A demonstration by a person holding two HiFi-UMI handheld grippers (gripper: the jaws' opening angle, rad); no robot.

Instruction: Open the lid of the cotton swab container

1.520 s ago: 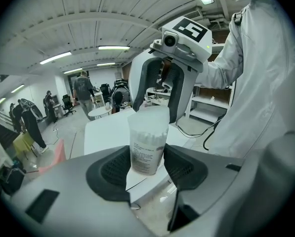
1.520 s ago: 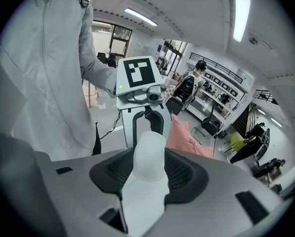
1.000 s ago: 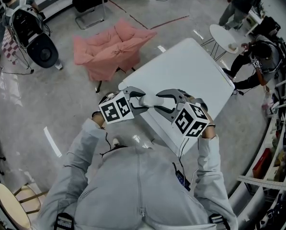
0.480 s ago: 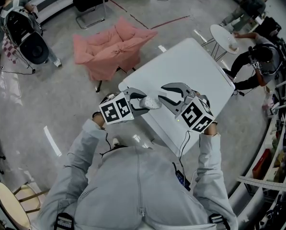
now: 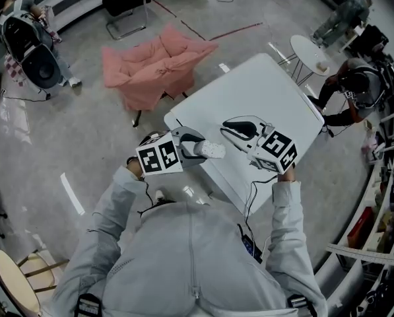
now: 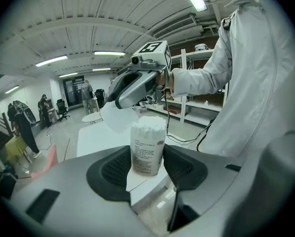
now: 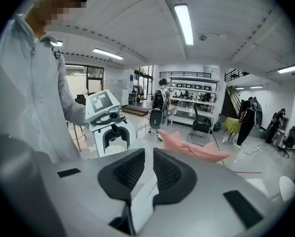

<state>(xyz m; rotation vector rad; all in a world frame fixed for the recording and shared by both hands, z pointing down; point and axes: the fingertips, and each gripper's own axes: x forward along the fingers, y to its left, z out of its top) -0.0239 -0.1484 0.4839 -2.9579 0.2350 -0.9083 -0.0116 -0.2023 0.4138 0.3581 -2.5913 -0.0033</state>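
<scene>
My left gripper (image 5: pixel 206 149) is shut on the cotton swab container (image 6: pixel 147 144), a clear round tub with a printed label. It stands upright between the pads, and white swab tips show at its uncovered top. The right gripper (image 5: pixel 231 127) hovers a short way off over the white table (image 5: pixel 262 91). Its jaws have just been closing and now stand nearly together. A pale translucent lid (image 6: pixel 112 120) hangs at its tips, pinched by the edge. In the right gripper view the gap between the pads (image 7: pixel 132 169) is narrow, and the left gripper (image 7: pixel 112 141) faces me.
A chair draped in pink cloth (image 5: pixel 154 61) stands beyond the table's far left corner. A small round table (image 5: pixel 312 51) and a person (image 5: pixel 355 84) are at the right. Shelving lines the room's right side. The table's near edge lies just below both grippers.
The two grippers were together at the container. Now the right one has drawn off to the right, rolled, and narrowed its jaws. The left one has kept the container and shifted slightly.
</scene>
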